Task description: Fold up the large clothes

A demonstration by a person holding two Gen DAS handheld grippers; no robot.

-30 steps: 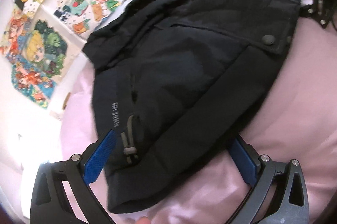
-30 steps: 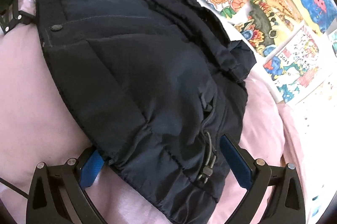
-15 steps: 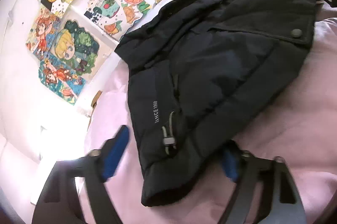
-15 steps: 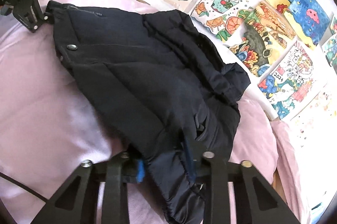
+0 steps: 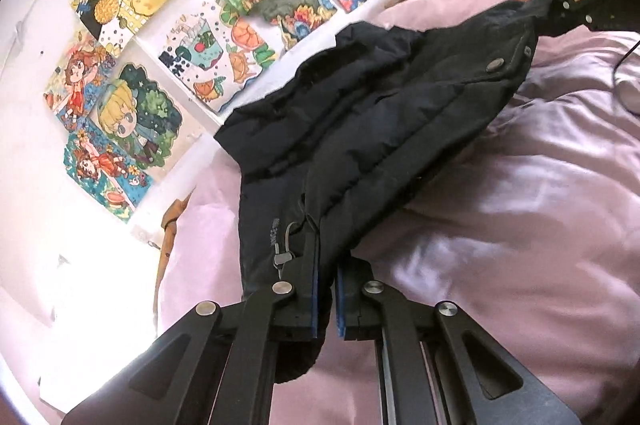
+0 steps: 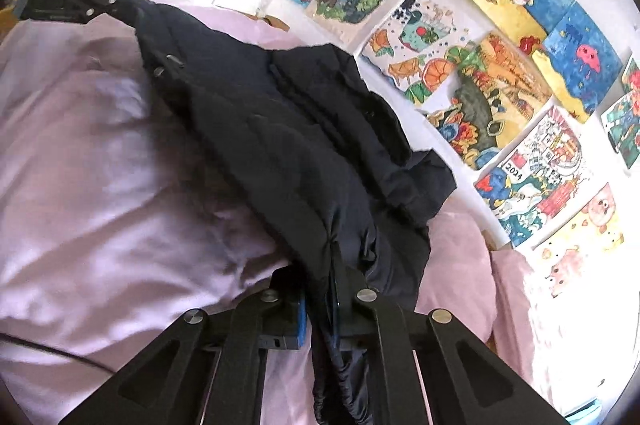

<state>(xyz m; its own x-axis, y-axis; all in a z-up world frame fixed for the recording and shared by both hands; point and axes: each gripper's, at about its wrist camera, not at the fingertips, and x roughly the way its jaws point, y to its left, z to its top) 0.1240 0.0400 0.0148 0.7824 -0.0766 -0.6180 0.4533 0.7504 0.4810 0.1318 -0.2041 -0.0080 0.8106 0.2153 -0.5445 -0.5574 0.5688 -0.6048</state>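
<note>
- The black puffer jacket point(image 5: 360, 129) hangs stretched between the 2 grippers, its far side sagging onto the pink bedsheet point(image 5: 520, 225) ahead of them.
- The left gripper point(image 5: 325, 289) has its jaws nearly together, pinching the hem corner beside the drawcord toggle point(image 5: 282, 259).
- The right gripper point(image 6: 320, 301) is likewise clamped tight on the opposite hem corner, with gathered fabric bunched between and below its blue pads point(image 6: 302, 321).
- The jacket looks soft, bulky and springy; its smooth shell is probably slippery, so shallow pinches may slide off.
- Its padding gives moderate weight, and the middle droops between the holds.
- Best holds are likely the stitched hem or seams, taken deep between the pads.
- Children's drawings point(image 6: 460, 73) cover the wall beyond the jacket.
</note>
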